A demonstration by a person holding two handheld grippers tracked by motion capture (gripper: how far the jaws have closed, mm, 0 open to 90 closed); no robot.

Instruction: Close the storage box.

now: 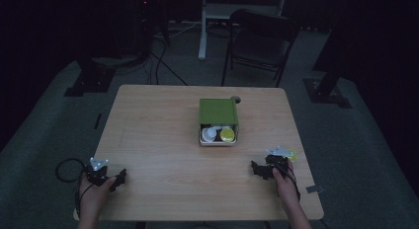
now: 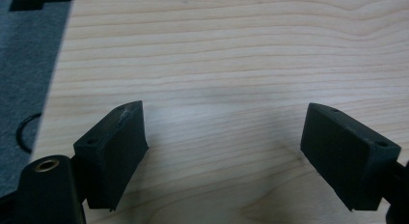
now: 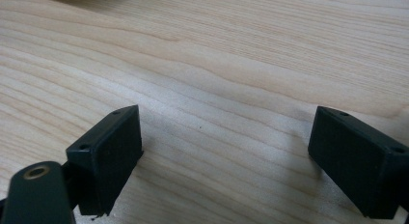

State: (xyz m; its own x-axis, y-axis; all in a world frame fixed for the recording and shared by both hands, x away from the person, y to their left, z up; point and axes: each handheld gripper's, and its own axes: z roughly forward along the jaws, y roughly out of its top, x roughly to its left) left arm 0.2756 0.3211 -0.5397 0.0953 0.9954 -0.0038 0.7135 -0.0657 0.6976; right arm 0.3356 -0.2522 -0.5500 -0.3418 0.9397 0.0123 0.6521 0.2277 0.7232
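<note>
The left gripper (image 1: pixel 117 180) sits near the tabletop's (image 1: pixel 163 140) front left edge, jaws spread and empty. The right gripper (image 1: pixel 256 169), equally spread, sits front right. The green box (image 1: pixel 218 111) stands mid-tabletop, well apart from both.

The green lid (image 1: pixel 218 111) hides most of the white box (image 1: pixel 201 138) on the table (image 1: pixel 158 140); the round white and yellow items (image 1: pixel 227 135) in the uncovered strip are too small to identify. The small grey object (image 1: pixel 235 98) behind the lid is partly hidden. In the right gripper view, the top edge crops the lid to a sliver. The surrounding room is too dark to read.
</note>
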